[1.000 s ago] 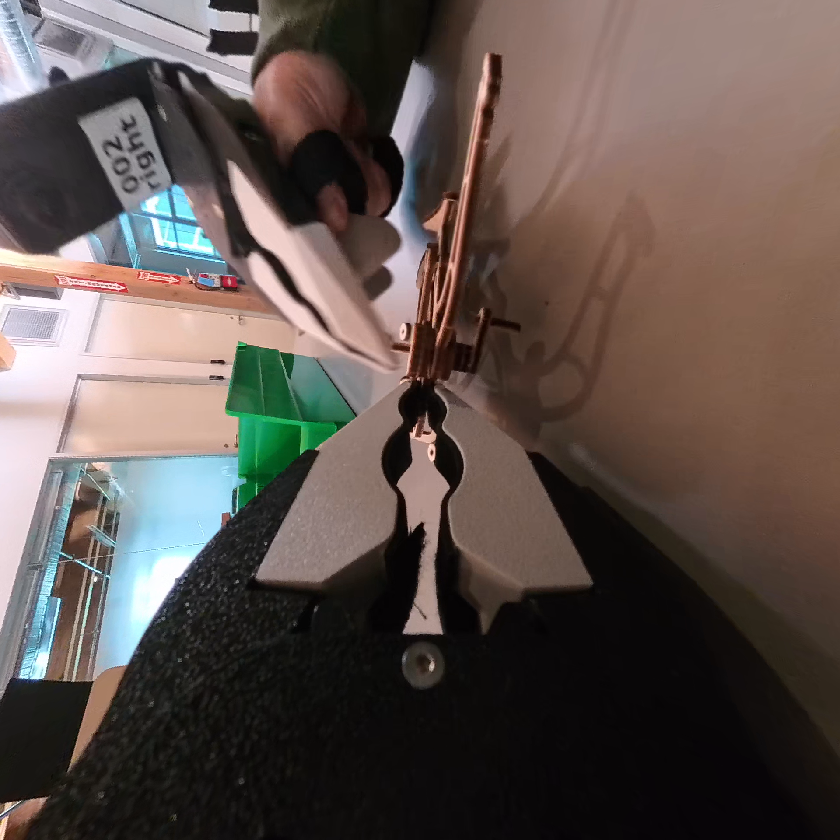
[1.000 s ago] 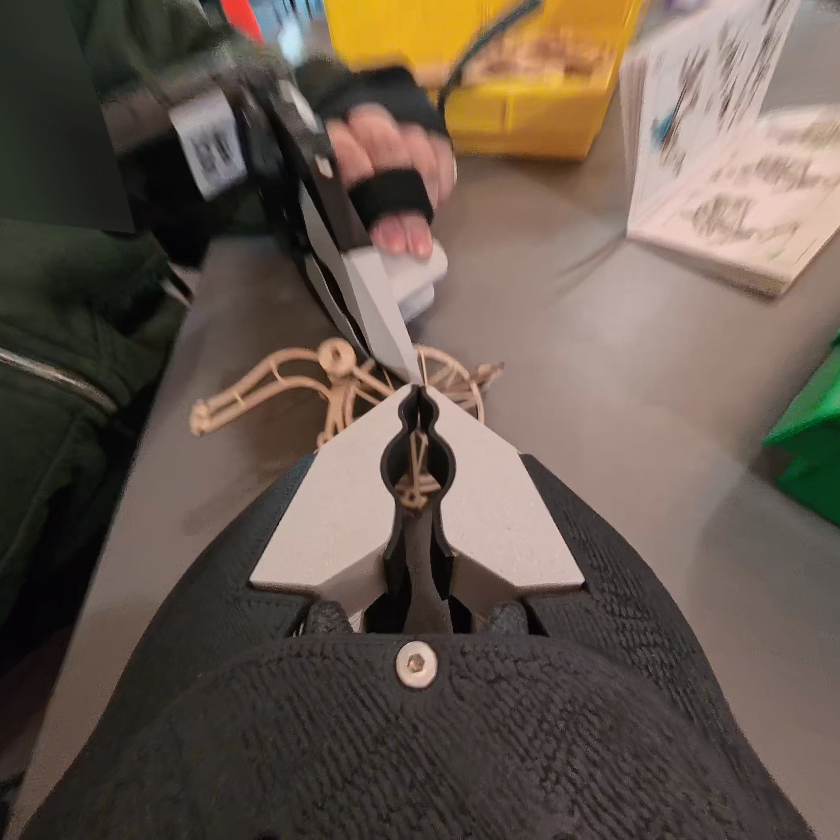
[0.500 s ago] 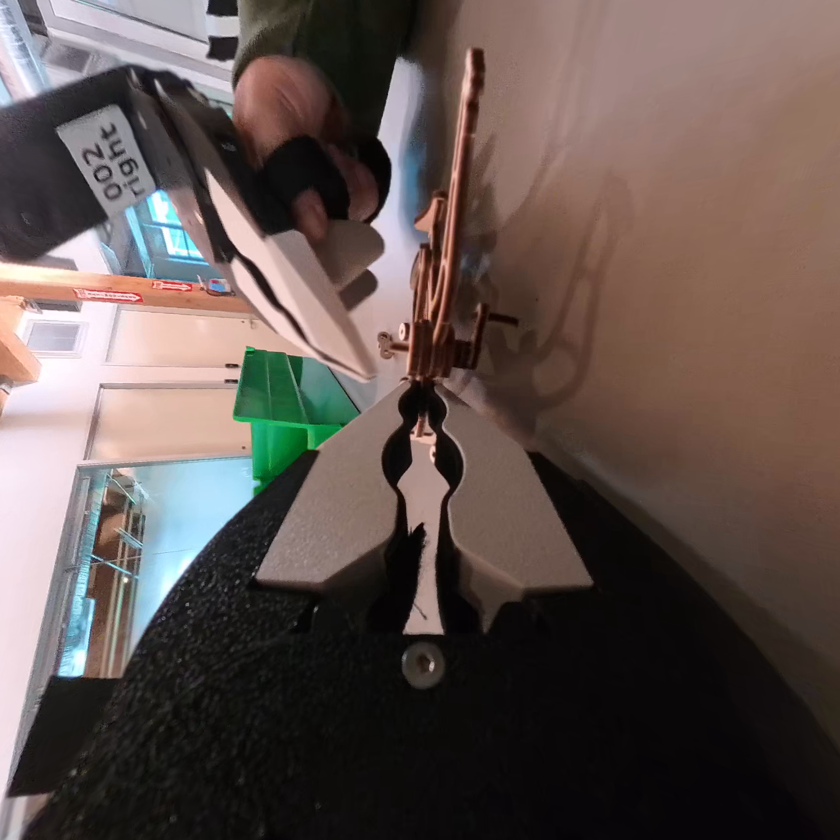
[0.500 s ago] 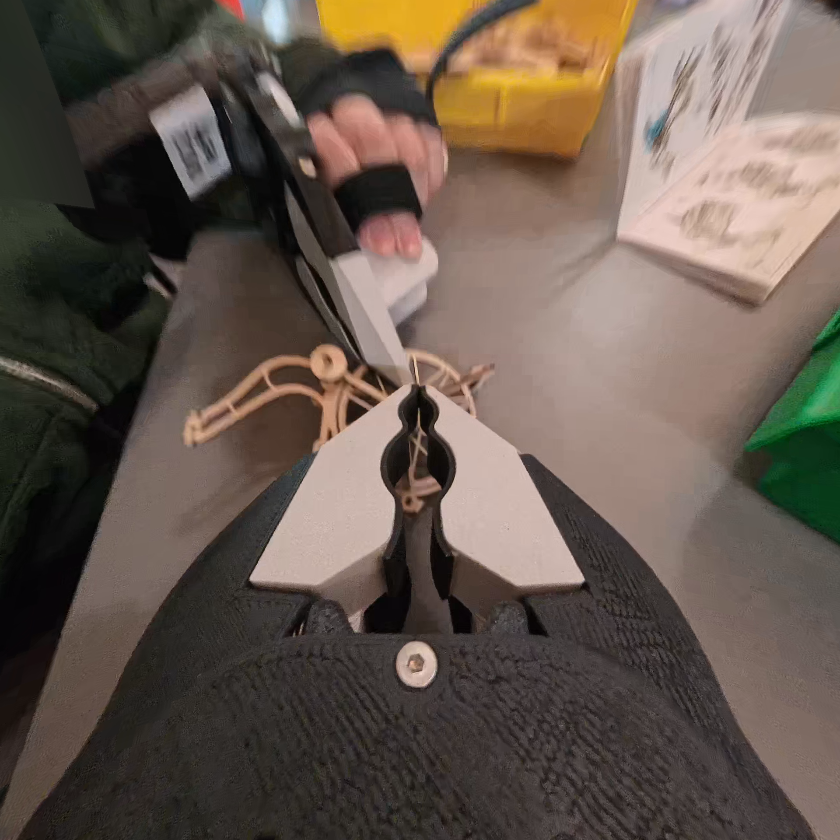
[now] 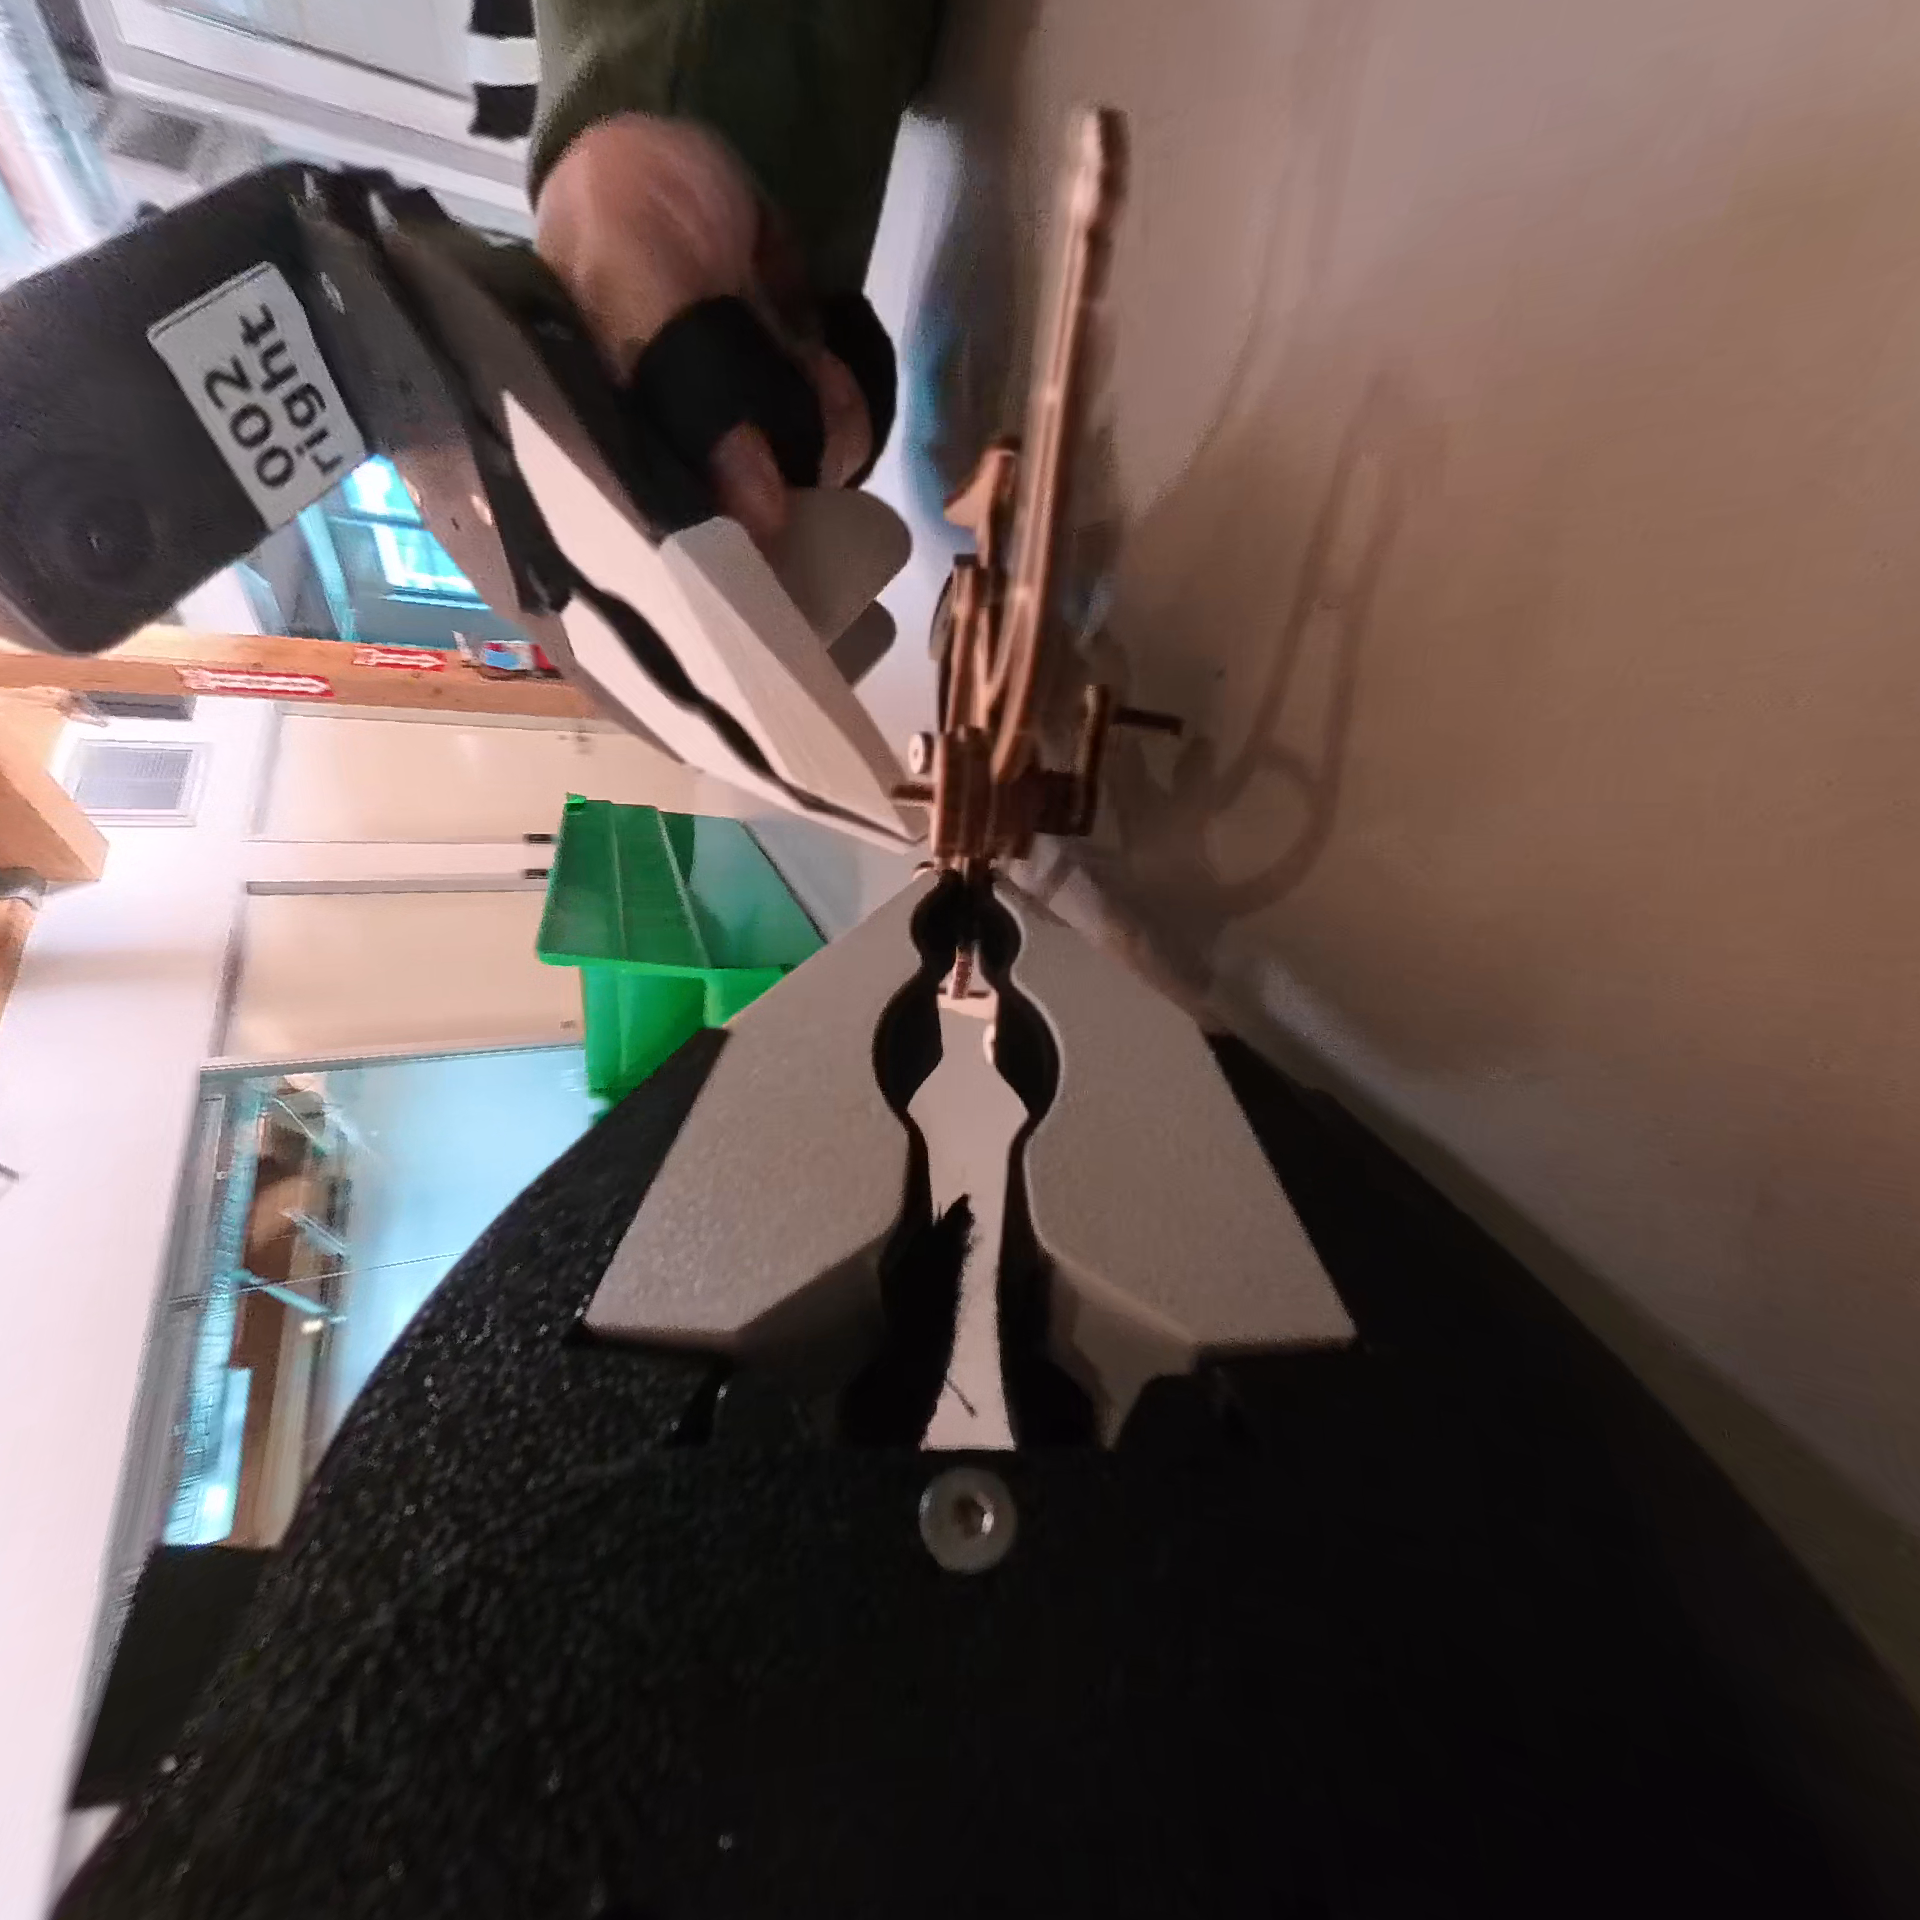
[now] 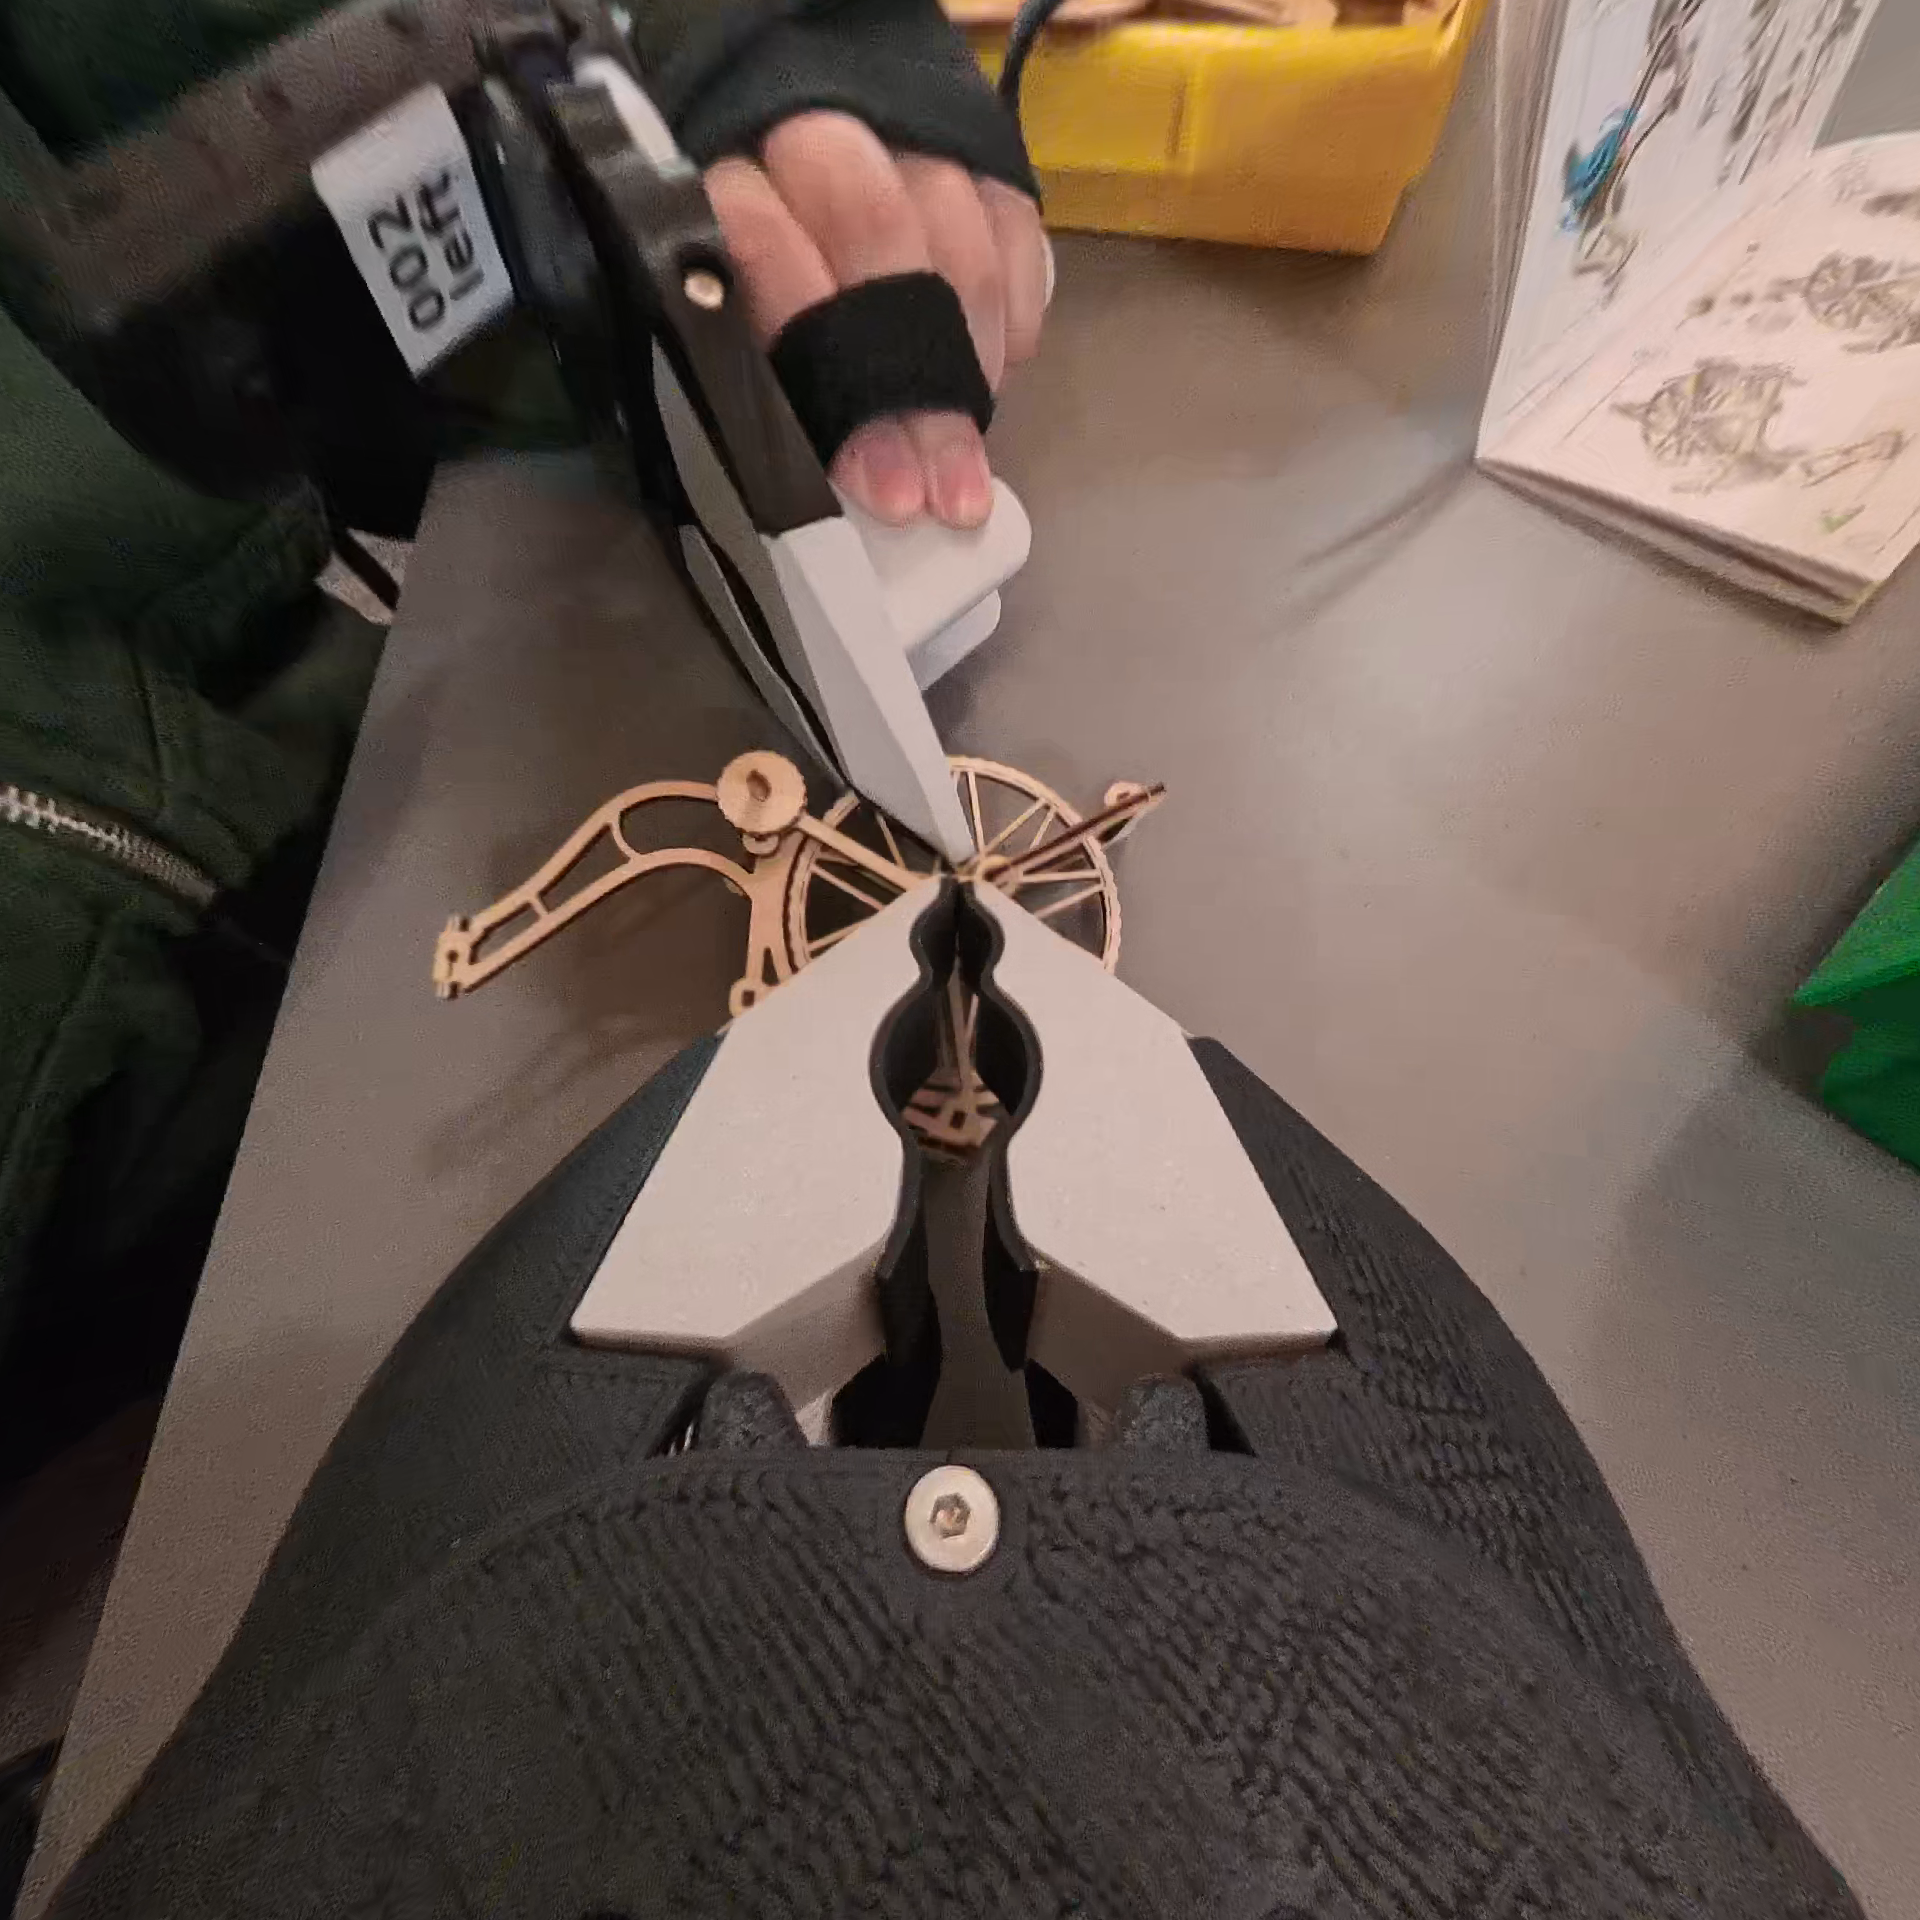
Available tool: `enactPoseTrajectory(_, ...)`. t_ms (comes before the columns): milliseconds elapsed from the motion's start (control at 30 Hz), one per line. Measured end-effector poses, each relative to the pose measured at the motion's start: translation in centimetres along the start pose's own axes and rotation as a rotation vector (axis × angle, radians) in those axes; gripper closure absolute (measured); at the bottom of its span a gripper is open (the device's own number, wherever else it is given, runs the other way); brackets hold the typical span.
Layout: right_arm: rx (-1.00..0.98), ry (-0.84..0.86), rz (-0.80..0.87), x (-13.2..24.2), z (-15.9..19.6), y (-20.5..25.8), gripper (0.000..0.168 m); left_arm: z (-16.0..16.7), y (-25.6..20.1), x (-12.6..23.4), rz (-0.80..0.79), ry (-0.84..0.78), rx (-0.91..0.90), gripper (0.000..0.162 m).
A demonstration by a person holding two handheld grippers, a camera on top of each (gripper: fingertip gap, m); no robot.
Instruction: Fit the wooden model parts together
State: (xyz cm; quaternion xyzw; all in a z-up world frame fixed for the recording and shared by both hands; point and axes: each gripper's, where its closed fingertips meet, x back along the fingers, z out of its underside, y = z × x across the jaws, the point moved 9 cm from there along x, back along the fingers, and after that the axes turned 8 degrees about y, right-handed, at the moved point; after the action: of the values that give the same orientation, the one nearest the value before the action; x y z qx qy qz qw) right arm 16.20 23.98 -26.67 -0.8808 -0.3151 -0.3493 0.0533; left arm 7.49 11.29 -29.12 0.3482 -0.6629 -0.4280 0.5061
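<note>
1. Left wrist view shows the left hand-held gripper (image 5: 961, 894) with its jaws closed on the lower edge of the wooden model (image 5: 1023, 644), which stands on edge just ahead of the fingertips.
2. From the left in this view, the right hand-held gripper (image 5: 904, 821) comes in, and its tips meet a small pin at the side of the model.
3. Right wrist view shows the right hand-held gripper (image 6: 956, 883) with jaws nearly together at the tip; they seem to pinch a thin pin at the hub of the spoked wheel, but the contact is too small to be sure.
4. Ahead of it, the wooden model (image 6: 790, 873) is just above the grey tabletop (image 6: 1403, 831), with a curved arm reaching to the left.
5. Coming down from the upper left, the left hand-held gripper (image 6: 951, 852) holds the same hub region.
6. Farther ahead are a yellow bin (image 6: 1226, 135) and an open instruction booklet (image 6: 1714, 343); a green bin (image 6: 1870, 1008) is at the right.
</note>
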Motion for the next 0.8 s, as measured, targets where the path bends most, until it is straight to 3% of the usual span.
enactPoseTrajectory(33,0.012,-0.016,0.021,0.3,-0.2,0.0,0.168,-0.1,0.1,0.0,-0.007,0.008,-0.01,0.162)
enactPoseTrajectory(200,0.017,-0.025,0.052,0.6,-0.1,-0.6,0.168,0.2,0.3,-0.1,-0.009,0.02,0.02,0.161)
enactPoseTrajectory(300,0.055,-0.262,0.116,3.9,-0.9,-1.3,0.168,0.7,1.0,-0.1,-0.031,0.038,0.098,0.161)
enactPoseTrajectory(433,0.146,-0.553,0.166,8.0,-0.8,-1.4,0.097,1.6,2.4,0.2,-0.025,-0.001,0.321,0.162)
enactPoseTrajectory(533,0.297,-0.467,0.189,8.0,-0.3,-0.5,0.086,2.5,3.7,0.7,0.001,-0.092,0.542,0.162)
enactPoseTrajectory(633,0.43,-0.307,0.219,5.9,-0.6,0.9,0.087,2.8,4.1,1.1,0.045,-0.192,0.641,0.162)
enactPoseTrajectory(800,0.563,-0.2,0.242,3.1,-1.0,2.6,0.112,2.3,4.0,1.3,0.077,-0.259,0.641,0.162)
